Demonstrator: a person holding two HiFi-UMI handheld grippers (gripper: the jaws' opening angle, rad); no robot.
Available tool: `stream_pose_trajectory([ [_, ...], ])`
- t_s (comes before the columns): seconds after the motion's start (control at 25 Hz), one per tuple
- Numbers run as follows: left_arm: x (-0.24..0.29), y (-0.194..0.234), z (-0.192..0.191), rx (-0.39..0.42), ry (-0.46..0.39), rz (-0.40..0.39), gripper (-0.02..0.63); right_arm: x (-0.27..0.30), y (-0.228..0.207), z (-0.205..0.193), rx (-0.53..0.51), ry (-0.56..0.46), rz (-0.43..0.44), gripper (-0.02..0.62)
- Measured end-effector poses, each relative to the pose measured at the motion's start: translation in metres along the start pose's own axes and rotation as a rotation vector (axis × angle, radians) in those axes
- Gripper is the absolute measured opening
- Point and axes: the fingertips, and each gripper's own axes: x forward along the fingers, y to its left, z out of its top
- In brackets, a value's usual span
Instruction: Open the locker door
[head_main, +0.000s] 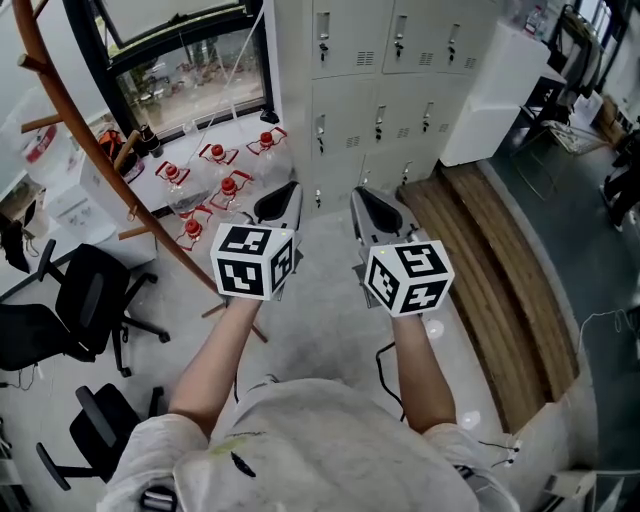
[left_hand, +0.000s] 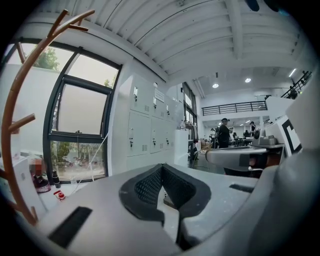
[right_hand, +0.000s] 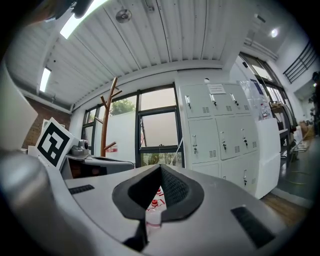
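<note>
Head view showed left gripper (head_main: 283, 197) and right gripper (head_main: 368, 202) shut, empty, well apart from the lockers (head_main: 345, 100). Closed jaws might have slipped off a small latch (head_main: 321, 131).

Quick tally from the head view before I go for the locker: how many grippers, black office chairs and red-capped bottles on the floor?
Grippers: 2, the left gripper and the right gripper
Black office chairs: 2
Red-capped bottles: 5
Total: 9
</note>
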Motion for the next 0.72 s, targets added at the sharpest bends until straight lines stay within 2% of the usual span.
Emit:
stream_pose_trajectory([
  [0.4,0.022,-0.034,-0.008,0.012,0.028,0.011,0.006,-0.015,-0.037,-0.006,0.018,-0.001,0.022,-0.002],
  [0.72,0.054,-0.023,-0.01,0.002,0.037,0.006,0.006,0.007,-0.063,-0.012,0.028,0.008,0.012,-0.002],
])
